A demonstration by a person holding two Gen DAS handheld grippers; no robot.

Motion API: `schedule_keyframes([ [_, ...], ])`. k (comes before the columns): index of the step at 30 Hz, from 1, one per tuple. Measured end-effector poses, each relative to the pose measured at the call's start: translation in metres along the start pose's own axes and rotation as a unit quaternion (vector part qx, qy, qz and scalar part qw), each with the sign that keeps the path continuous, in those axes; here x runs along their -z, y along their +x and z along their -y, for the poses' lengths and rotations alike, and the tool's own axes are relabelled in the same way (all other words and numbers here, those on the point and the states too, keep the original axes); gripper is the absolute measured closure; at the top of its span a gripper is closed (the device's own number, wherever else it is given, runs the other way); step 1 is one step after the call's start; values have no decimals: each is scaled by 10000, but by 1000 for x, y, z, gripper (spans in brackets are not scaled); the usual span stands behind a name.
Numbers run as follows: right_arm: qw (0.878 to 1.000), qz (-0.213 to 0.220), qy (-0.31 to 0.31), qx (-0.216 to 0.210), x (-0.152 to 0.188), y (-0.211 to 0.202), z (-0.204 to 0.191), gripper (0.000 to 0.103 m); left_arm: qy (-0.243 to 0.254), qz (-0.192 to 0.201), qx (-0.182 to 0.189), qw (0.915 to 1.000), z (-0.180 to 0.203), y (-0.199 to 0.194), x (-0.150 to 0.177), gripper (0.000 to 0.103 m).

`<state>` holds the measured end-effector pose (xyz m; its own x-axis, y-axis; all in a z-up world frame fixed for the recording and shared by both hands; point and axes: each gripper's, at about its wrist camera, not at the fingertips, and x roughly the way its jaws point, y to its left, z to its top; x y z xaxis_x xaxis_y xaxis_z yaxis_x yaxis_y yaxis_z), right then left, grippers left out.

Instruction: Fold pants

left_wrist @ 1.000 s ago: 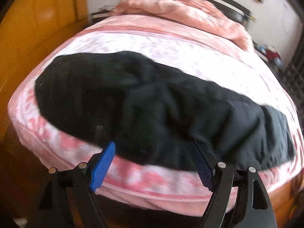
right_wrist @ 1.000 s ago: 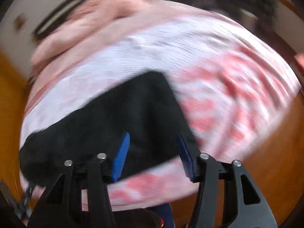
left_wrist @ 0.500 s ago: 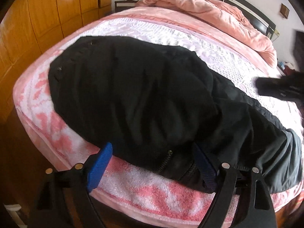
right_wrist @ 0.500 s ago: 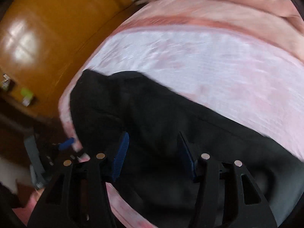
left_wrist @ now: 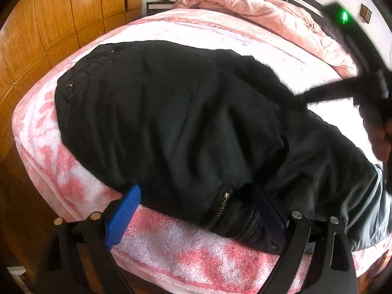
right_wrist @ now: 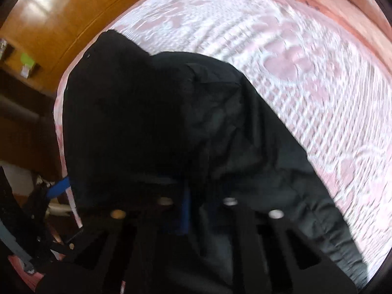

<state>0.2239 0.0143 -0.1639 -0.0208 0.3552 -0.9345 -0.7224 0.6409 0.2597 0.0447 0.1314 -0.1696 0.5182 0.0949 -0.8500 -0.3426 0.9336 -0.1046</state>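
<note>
Black pants (left_wrist: 186, 122) lying limp and slick on bed (left_wrist: 171, 247); left tool (left_wrist: 196, 218) opening around zippered cuff, right tool (right_wrist: 193, 208) pressed together, probably pinching the fabric

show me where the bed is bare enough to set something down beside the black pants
Bare bedspread lies between the black pants and the heaped pink quilt. A narrow strip runs along the near edge. It is crowded at the near hem, where the left gripper, jaws opening, straddles the zipper, and at the right gripper.
</note>
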Motion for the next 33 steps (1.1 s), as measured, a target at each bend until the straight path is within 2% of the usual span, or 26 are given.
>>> schedule_keyframes([
  [3,9987,341,-160,357,-7,-19,-4,100,10,17,-64,10000,3,2,1,11],
  [7,9947,930,-99,417,-29,-45,2,100,21,44,-144,9999,9,5,-2,11],
  [8,9938,970,-199,502,-34,-45,0,100,24,41,-165,9999,11,6,-3,10],
  [11,9871,987,-587,1112,-40,-26,-7,99,34,-14,-234,9997,14,9,-2,10],
  [13,9839,913,-659,1390,-37,-10,-6,90,57,-21,-233,9997,17,8,-1,10],
  [15,9859,851,-605,1311,-29,-4,-3,84,73,-52,-217,9997,17,8,-4,10],
  [16,9873,909,-570,1172,-23,-9,-1,74,83,-84,-218,9997,19,6,-5,10],
  [20,9870,1365,-441,724,10,-57,12,69,98,1,-50,9999,28,-6,-10,10],
  [23,9857,1485,-282,746,42,-103,43,64,260,62,268,9993,51,-17,-15,10],
  [28,9906,1053,-63,871,93,-132,95,61,602,76,598,9964,100,-17,-25,10],
  [33,9931,734,-14,909,122,-114,107,58,924,-144,633,9936,132,-1,-23,10],
])
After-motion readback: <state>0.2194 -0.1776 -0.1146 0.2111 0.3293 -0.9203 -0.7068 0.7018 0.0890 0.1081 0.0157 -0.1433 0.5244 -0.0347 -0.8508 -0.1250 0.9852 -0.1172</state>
